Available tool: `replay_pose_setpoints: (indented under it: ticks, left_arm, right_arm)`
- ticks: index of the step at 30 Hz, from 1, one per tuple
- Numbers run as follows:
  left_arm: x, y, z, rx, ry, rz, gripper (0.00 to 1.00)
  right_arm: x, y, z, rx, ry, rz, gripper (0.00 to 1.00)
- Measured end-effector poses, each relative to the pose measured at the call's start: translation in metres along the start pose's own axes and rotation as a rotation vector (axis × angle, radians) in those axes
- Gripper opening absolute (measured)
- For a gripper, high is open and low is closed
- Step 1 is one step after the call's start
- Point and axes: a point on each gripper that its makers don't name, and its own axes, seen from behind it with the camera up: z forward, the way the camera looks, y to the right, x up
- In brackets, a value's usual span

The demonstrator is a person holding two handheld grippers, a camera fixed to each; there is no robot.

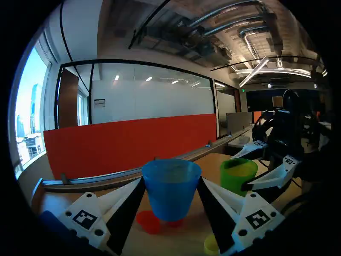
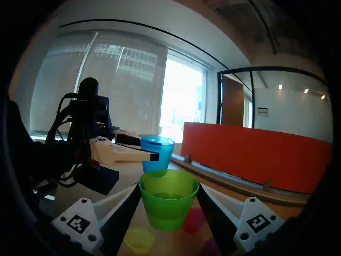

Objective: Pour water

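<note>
A blue cup (image 1: pixel 171 190) stands upright between my left gripper (image 1: pixel 171 197) fingers, which are shut on its sides, lifted above the wooden table (image 1: pixel 213 160). To its right the green cup (image 1: pixel 238 174) is held by the other gripper. In the right gripper view my right gripper (image 2: pixel 169 204) is shut on the green cup (image 2: pixel 168 200), upright, with a little liquid showing inside. Beyond it, the blue cup (image 2: pixel 157 152) hangs in the left gripper's fingers (image 2: pixel 132 152), slightly higher and to the left.
Small cups lie on the table below: red (image 1: pixel 149 222) and yellow (image 1: pixel 211 245) in the left gripper view; yellow (image 2: pixel 138 240) and pink (image 2: pixel 194 219) in the right gripper view. An orange partition (image 1: pixel 128 143) and a rail run along the table's far edge.
</note>
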Motion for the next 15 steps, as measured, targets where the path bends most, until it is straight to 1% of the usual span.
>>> replay_pose_setpoints:
  ticks: [2,8,15]
  left_arm:
    - [-0.003,0.0,0.0,-0.004,-0.012,-0.001,0.84]
    - [-0.026,-0.002,0.001,-0.028,-0.091,0.002,0.85]
    - [-0.05,-0.009,0.002,-0.034,-0.17,0.039,0.85]
  right_arm:
    - [-0.002,0.001,-0.001,-0.001,-0.005,0.0,0.92]
    - [-0.011,0.006,-0.004,0.0,-0.053,0.004,0.92]
    - [-0.027,0.013,-0.008,0.005,-0.114,0.007,0.92]
